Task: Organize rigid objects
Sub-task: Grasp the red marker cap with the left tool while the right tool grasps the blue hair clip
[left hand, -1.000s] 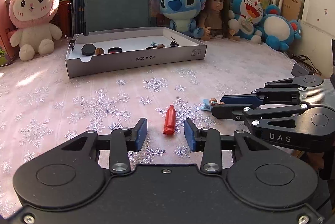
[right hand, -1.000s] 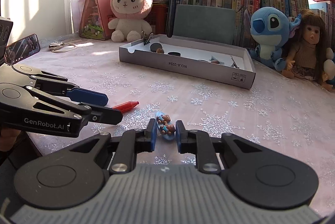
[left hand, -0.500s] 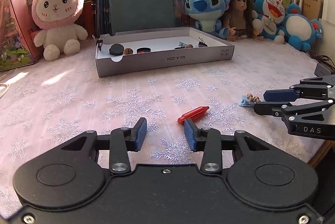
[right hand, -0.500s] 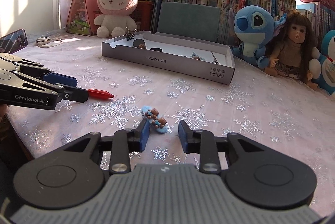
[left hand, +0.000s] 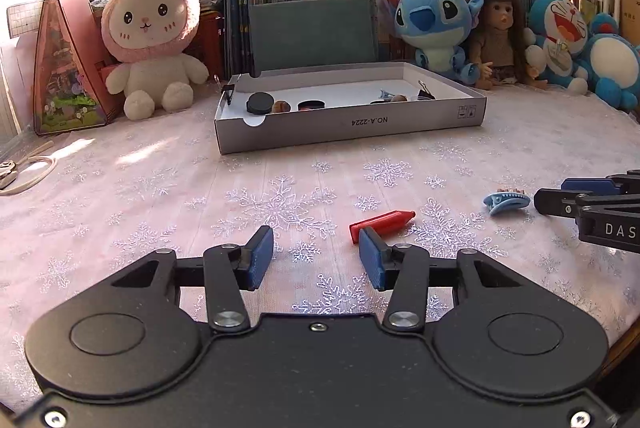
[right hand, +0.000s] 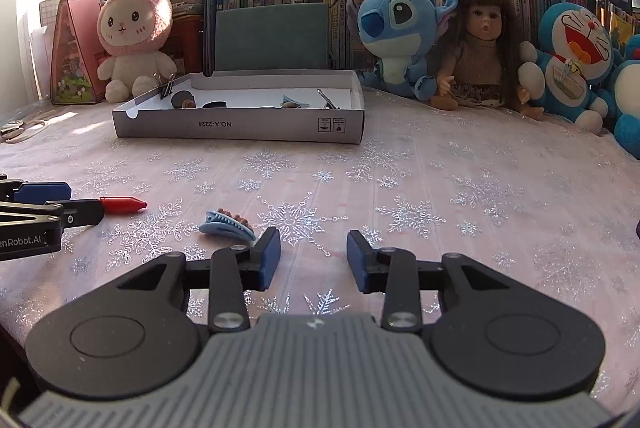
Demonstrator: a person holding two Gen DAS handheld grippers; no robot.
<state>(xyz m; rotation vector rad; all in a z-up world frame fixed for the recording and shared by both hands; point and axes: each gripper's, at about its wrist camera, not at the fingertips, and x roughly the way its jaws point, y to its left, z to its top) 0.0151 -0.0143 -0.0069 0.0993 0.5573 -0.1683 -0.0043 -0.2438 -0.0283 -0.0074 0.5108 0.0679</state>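
Left wrist view: we see left gripper (left hand: 316, 260) fingers opening, empty; small red plastic crayon-shaped stick (left hand: 382, 223) on surface, just beyond right finger.
Handling: we judge it light, stiff, slippery; take mid-barrel.
Right wrist view: right gripper (right hand: 313, 260) opening, empty; blue plastic hair clip (right hand: 226, 224) beside left finger.

Glossy red plastic crayon (left hand: 382, 224), matt cardboard box (left hand: 352, 126), glittery cloth tablecloth (left hand: 160, 188).
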